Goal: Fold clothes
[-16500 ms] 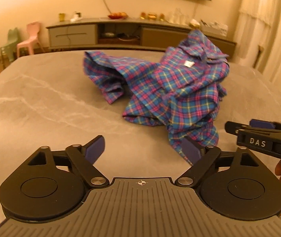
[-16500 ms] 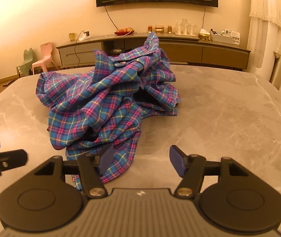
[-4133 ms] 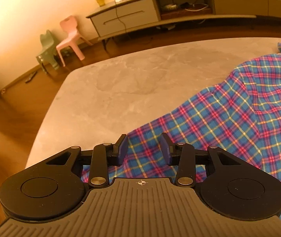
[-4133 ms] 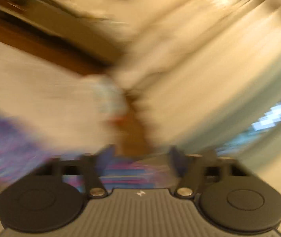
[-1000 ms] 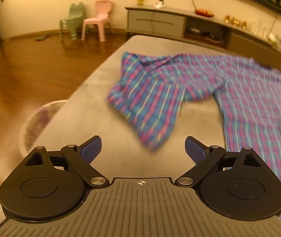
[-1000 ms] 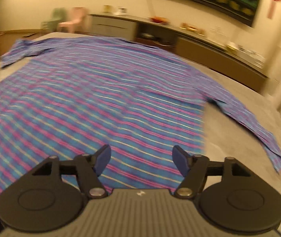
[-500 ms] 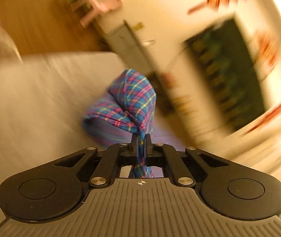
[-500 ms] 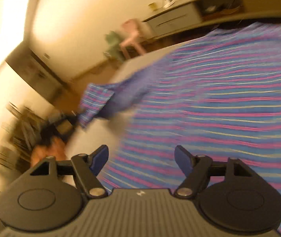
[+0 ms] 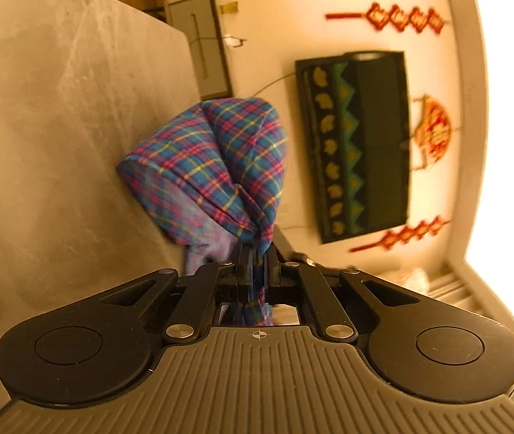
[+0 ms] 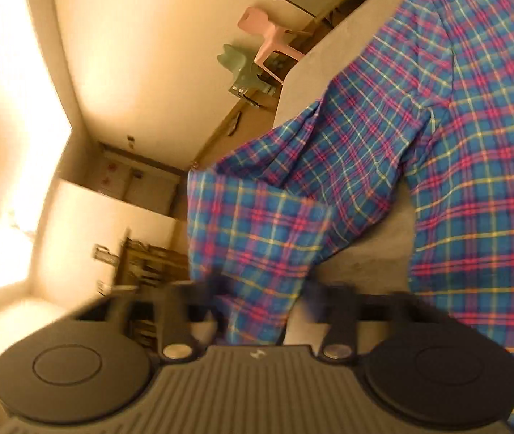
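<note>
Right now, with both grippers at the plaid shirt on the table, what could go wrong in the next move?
1. The left gripper is shut on only a thin bunched bit of the plaid shirt; a hard pull may slip it free.
2. The right gripper is closing with sleeve fabric between its blurred fingers; it may catch extra layers or miss the edge.
3. The sleeve lies near the edge of the table; it could slide off.

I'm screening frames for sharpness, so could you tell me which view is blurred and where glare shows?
Left wrist view: sharp, left gripper and plaid shirt crisp, glare at right edge. Right wrist view: right gripper, jaws closing, smeared; glare at left.
</note>
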`<state>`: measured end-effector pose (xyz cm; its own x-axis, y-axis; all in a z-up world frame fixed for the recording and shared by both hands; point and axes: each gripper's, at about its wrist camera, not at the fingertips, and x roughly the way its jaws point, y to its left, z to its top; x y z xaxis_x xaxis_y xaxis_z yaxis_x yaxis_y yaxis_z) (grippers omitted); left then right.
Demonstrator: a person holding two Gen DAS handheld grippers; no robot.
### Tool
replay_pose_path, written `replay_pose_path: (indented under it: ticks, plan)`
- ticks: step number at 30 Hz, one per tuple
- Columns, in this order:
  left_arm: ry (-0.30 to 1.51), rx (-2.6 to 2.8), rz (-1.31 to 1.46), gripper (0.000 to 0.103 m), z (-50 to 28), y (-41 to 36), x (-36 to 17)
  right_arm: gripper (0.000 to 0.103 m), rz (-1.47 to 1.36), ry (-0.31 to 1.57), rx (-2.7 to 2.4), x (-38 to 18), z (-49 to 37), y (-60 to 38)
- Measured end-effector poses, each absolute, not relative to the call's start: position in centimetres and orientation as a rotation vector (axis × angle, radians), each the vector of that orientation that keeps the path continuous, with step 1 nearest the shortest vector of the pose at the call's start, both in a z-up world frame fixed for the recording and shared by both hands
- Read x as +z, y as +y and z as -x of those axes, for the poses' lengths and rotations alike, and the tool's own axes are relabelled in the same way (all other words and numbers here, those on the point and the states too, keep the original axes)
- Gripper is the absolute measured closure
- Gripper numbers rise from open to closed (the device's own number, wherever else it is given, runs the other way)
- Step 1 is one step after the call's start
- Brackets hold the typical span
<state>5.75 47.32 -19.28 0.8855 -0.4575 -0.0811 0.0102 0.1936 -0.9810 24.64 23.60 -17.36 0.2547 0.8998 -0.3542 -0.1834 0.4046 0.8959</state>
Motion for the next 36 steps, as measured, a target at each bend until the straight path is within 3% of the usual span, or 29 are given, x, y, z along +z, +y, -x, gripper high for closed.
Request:
replay_pose_path:
  ticks: [2, 4, 5, 7, 8, 10, 14, 20, 22, 24, 26, 31, 36]
  plan:
    - [0.424, -0.335, 1.341, 0.103, -6.2, 47.2, -19.6, 0.101, -0.802, 0.984, 0.894, -15.9, -24.4, 23.2]
    - [0.447, -0.316, 1.330, 0.099, -6.5, 46.9, -19.8, 0.101, -0.739, 0.879, 0.876, -12.9, -23.7, 21.2]
    - [0.460, -0.282, 1.295, 0.085, -6.2, 46.6, -19.3, 0.101, -0.708, 0.827, 0.866, -11.4, -23.3, 20.1]
    - [0.483, -0.214, 1.225, 0.070, -5.6, 46.0, -18.5, 0.101, -0.643, 0.725, 0.841, -8.5, -22.6, 17.9]
    - [0.513, -0.180, 1.137, 0.064, -5.1, 45.2, -17.7, 0.101, -0.603, 0.687, 0.797, -7.0, -22.1, 15.5]
    - [0.573, -0.108, 0.955, 0.061, -3.7, 43.5, -16.1, 0.101, -0.524, 0.614, 0.708, -4.1, -21.2, 10.7]
    - [0.671, -0.037, 0.676, 0.050, 1.5, 38.2, -14.8, 0.101, -0.427, 0.614, 0.459, -2.9, -21.3, 0.4]
    - [0.766, 0.054, 0.372, 0.044, 8.4, 32.3, -13.9, 0.101, -0.477, 0.729, 0.311, -7.7, -23.0, -6.9]
    - [0.803, 0.071, 0.268, 0.046, 9.5, 30.8, -13.8, 0.101, -0.502, 0.749, 0.331, -9.0, -23.0, -7.2]
    - [0.828, 0.072, 0.183, 0.058, 10.7, 29.8, -13.9, 0.101, -0.523, 0.760, 0.353, -9.7, -23.3, -6.7]
    - [0.833, 0.058, 0.131, 0.103, 10.8, 28.8, -13.7, 0.101, -0.545, 0.764, 0.382, -10.0, -23.8, -6.1]
    - [0.809, 0.058, 0.079, 0.103, 10.8, 27.1, -12.8, 0.101, -0.511, 0.719, 0.435, -6.7, -25.8, -4.8]
    - [0.689, -0.041, -0.087, 0.103, 12.7, 23.1, -8.7, 0.101, -0.548, 0.557, 0.404, -1.6, -25.8, -10.6]
